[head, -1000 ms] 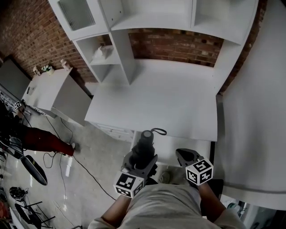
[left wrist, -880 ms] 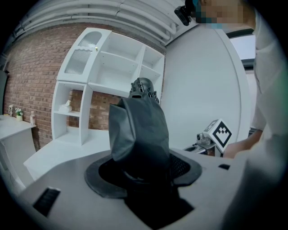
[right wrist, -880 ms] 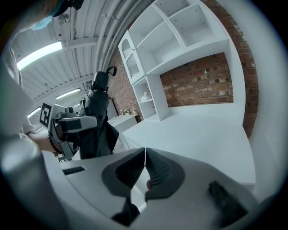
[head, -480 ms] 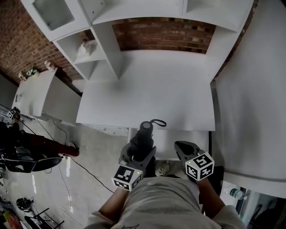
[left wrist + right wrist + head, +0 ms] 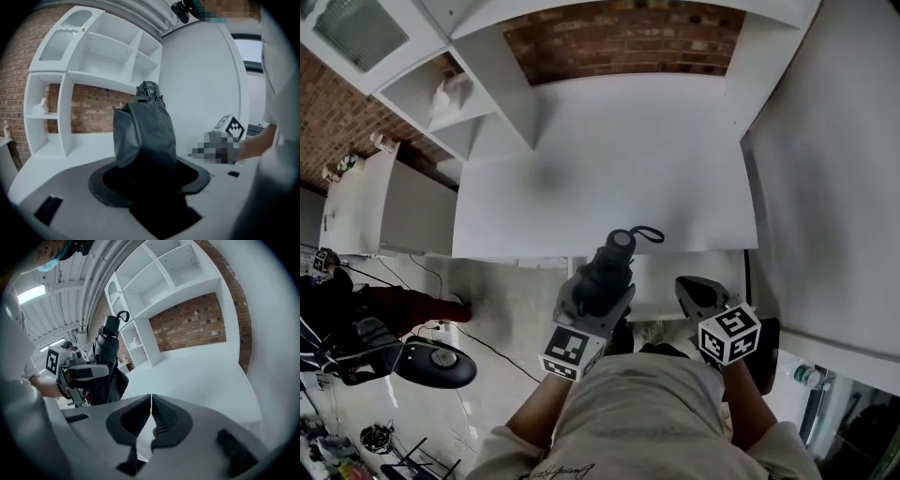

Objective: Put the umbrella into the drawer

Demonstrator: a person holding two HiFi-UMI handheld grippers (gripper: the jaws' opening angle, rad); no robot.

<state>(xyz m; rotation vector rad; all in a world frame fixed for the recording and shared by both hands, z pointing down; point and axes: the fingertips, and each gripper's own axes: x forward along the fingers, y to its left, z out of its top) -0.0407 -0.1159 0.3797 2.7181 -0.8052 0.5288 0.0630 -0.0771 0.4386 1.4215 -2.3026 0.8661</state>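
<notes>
Black fabric marks the folded umbrella (image 5: 617, 248), which my left gripper (image 5: 598, 289) clasps round its bundled canopy. The jaws stand wide, one on each side of the cloth. The umbrella is held just in front of the front edge of the white desk (image 5: 609, 159) and rises steeply. Its rounded handle end is uppermost and reaches over that edge. A thin strap loop (image 5: 649, 232) hangs from the handle and shows above the desk top near the edge.

In the left gripper view the dark canopy fills the space between the pads, with the handle above it.

My right gripper (image 5: 686, 286) is clenched on nothing, its two ribbed jaws meeting along one line. It hangs in front of the desk, to the right of the umbrella and apart from it. Each gripper carries a cube with square markers, the left cube (image 5: 570, 349) and the right cube (image 5: 729, 333) both on the side nearest my body.

Below the front edge of the desk a white panel (image 5: 675, 281) juts toward me between the two grippers. It may be the pulled-out drawer, though the head view is too steep to be certain.

A red brick wall (image 5: 619, 37) closes the far side of the desk. White open shelves (image 5: 441, 94) stand at the desk's left end.
</notes>
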